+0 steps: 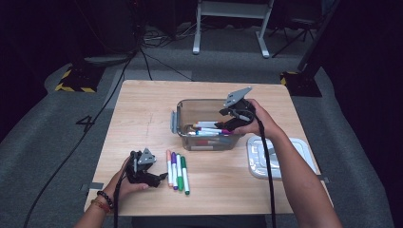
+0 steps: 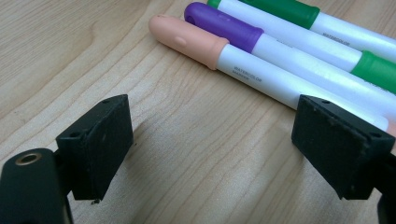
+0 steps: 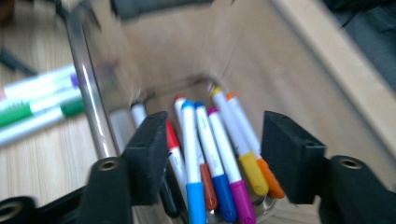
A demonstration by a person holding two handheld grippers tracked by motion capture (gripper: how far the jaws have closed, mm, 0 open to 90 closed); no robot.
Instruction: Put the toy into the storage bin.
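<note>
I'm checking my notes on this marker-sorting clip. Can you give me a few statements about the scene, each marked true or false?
1. The clear plastic bin holds several markers. True.
2. The left gripper clamps the peach-capped marker. False: its jaws stand open and empty beside it.
3. The pale plastic lid sits on the bin. False: it lies on the wooden table, right of the bin.
4. The right gripper is open above the bin's markers. True.

A pale wooden surface [image 1: 142, 114] carries a clear bin [image 1: 187, 111], a lid [image 1: 256, 164] and three loose markers [image 1: 177, 171].
</note>
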